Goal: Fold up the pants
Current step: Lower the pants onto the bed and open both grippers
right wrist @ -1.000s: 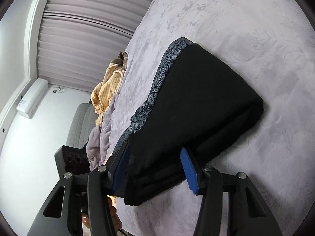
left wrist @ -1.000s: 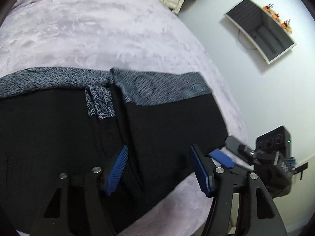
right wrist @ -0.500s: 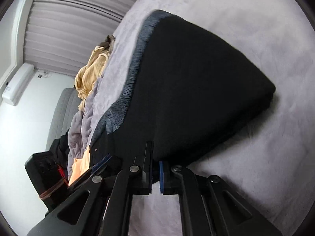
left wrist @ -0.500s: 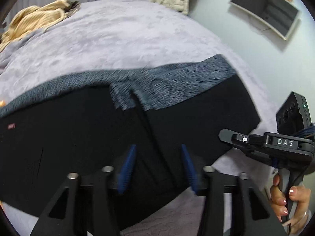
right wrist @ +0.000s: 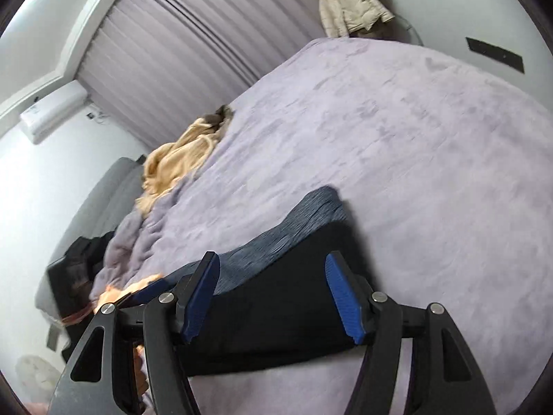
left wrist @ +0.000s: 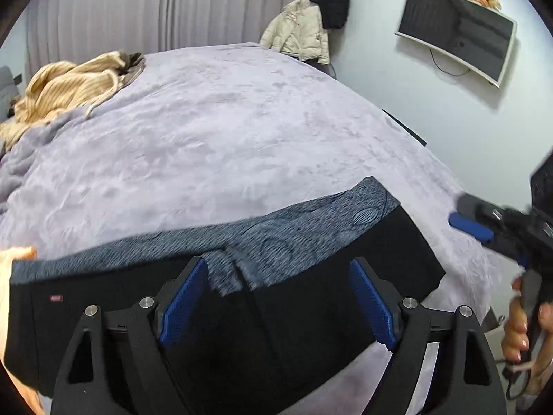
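- We cannot see the near edge of the pants (left wrist: 276,328) — the gripper frames cover it.
- The folded pants lie on the purple bedcover (left wrist: 224,138), long axis left to right, patterned waistband (left wrist: 311,228) facing away.
- The left gripper (left wrist: 276,311) and the right gripper (right wrist: 273,297) have just been opening — both stand wide above the cloth, gripping nothing.

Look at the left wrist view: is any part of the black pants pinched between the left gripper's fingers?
No. The left gripper stands open above the pants, both blue fingers clear of the cloth.
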